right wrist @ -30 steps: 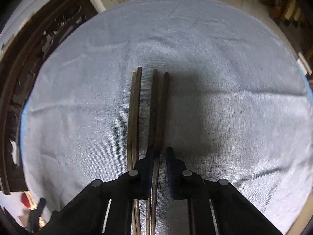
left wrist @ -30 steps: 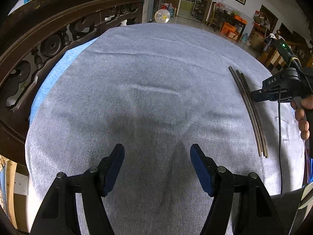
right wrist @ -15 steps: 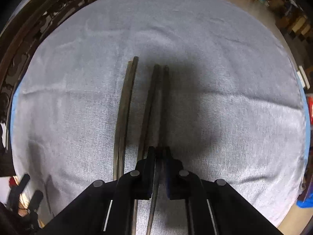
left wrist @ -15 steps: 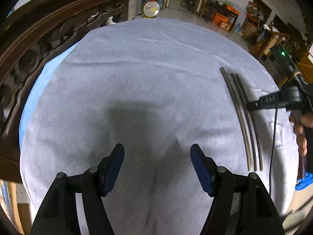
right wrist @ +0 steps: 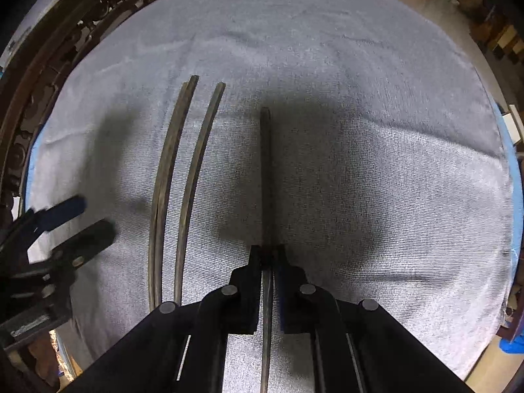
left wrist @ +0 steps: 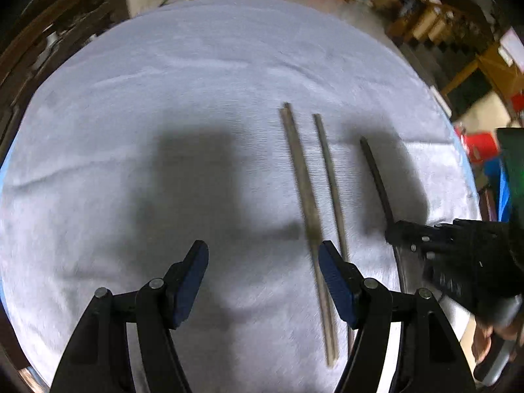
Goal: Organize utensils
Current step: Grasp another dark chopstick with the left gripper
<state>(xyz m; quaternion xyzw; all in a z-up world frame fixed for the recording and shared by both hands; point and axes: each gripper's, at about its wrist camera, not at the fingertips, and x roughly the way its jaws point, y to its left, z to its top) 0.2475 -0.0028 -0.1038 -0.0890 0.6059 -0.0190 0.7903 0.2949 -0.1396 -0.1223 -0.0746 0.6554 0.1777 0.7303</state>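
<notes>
My right gripper (right wrist: 269, 255) jaws pinch one chopstick (right wrist: 266, 163) lengthwise, pointing ahead; left gripper (left wrist: 262, 273) jaws wide, nearer the paired chopsticks (left wrist: 304, 183) lying parallel at its right.

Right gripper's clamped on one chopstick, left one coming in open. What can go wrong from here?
1. The right gripper pinches its chopstick near one end, so the long free end may swing or slip.
2. The left gripper has one finger beside the other chopsticks; closing may knock them apart on the cloth.
</notes>
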